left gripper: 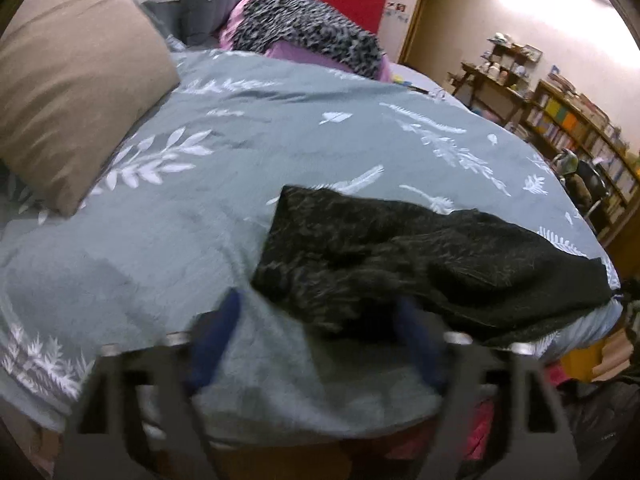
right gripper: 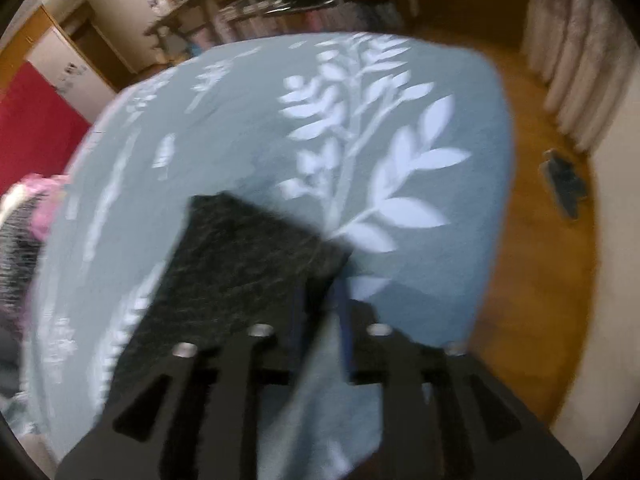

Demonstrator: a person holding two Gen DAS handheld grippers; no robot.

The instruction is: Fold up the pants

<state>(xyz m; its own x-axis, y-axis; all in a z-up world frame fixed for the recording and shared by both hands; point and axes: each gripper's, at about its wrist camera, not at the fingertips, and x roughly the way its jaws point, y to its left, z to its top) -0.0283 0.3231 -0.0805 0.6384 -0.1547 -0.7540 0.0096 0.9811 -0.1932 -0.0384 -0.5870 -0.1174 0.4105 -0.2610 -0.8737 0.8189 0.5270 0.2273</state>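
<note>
Dark speckled pants [left gripper: 400, 248] lie partly folded on a grey-green duvet [left gripper: 180, 220] with white leaf prints, reaching toward the bed's right edge. My left gripper [left gripper: 320, 316] hangs just above the bed's near edge with its blue pads wide apart. The pants' near-left end lies between and just beyond them, and no pad presses on it. In the right wrist view the pants [right gripper: 240, 272] end in a corner at my right gripper [right gripper: 322, 300]. Its jaws stand slightly apart, with duvet showing in the gap and the dark cloth at the tips. Both views are blurred.
A tan pillow [left gripper: 72, 80] lies at the bed's left, and a pink and leopard-print blanket [left gripper: 312, 32] at its head. Bookshelves [left gripper: 580, 132] line the wall at the right. Wooden floor [right gripper: 532, 240] with a small dark object [right gripper: 564, 184] lies beyond the bed's corner.
</note>
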